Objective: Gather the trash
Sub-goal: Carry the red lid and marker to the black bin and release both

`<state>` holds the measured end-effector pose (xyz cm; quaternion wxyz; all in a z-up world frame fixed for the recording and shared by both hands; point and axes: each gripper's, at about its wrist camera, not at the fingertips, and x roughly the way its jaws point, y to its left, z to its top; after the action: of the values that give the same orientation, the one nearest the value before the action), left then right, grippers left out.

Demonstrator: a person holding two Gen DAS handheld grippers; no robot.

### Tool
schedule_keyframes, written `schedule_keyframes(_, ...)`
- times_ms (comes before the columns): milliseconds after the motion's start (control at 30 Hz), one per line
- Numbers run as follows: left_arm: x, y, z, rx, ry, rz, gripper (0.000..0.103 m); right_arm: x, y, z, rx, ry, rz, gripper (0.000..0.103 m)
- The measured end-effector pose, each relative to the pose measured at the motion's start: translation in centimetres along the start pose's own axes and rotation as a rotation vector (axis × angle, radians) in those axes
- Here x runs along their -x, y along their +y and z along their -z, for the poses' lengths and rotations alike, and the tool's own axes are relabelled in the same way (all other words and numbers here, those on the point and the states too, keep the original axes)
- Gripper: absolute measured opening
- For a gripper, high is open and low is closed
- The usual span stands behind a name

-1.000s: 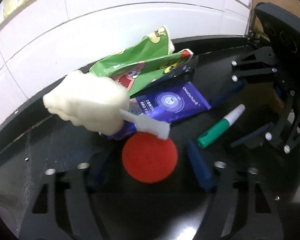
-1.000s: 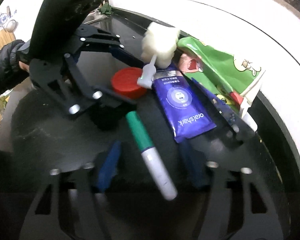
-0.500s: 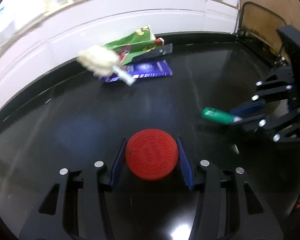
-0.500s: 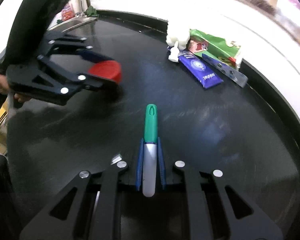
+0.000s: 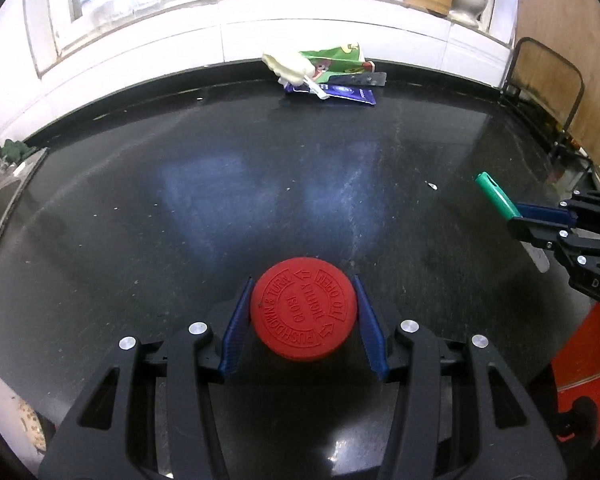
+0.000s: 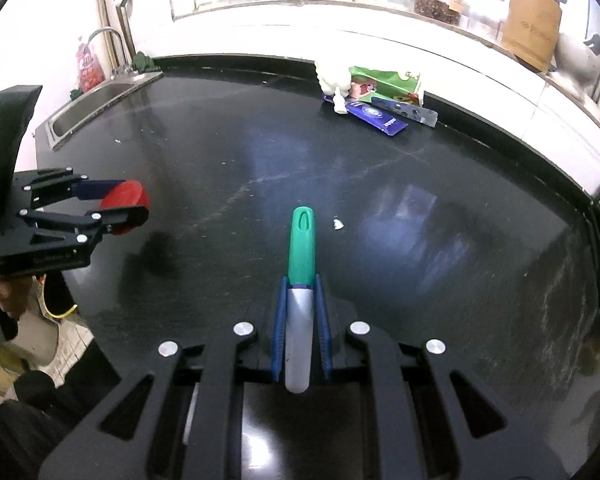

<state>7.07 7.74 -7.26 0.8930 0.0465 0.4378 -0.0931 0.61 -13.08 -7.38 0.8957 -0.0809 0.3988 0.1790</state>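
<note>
Both grippers have drawn well back from the wrapper pile (image 5: 332, 76) at the black counter's (image 5: 180, 208) far edge. Left gripper (image 5: 303, 314) jaws clench the red cap (image 5: 303, 314); right gripper (image 6: 301, 320) jaws, just narrowed, clamp the green-capped marker (image 6: 300, 280), both well apart from that pile.

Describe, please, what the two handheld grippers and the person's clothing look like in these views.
Both the left gripper and the right gripper are matte black linkage frames with triangular cut-outs and round silver pivot bolts. Their fingers carry ribbed blue pads. The left gripper's side bears small pale lettering, too small to read, and a tall black housing rises behind it. No cables show. What shows of the clothing at the lower left of the right wrist view is dark.
</note>
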Motion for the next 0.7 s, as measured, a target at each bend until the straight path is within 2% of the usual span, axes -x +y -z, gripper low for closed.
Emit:
schedule_keyframes(200, 1.4, 0.6, 0.6, -0.001, -0.024, -0.034, 0.049, -0.3, 2.0, -0.8, 0.019, -0.006, -0.009, 0.015)
schedule_keyframes(367, 2.9, 3.3, 1.6, 0.043, -0.038, -0.089, 0.049, -1.2, 5.2, -2.8, 0.056, -0.019, -0.051, 0.015)
schedule_keyframes(500, 4.7, 6.5, 3.2, 0.104, -0.045, -0.146, 0.049, -2.4, 10.3, -4.8, 0.120, -0.029, -0.123, 0.015)
schedule_keyframes(700, 8.2, 13.2, 8.0, 0.227, -0.035, -0.277, 0.049, -4.5, 21.1, -7.2, 0.257, -0.030, -0.264, 0.015)
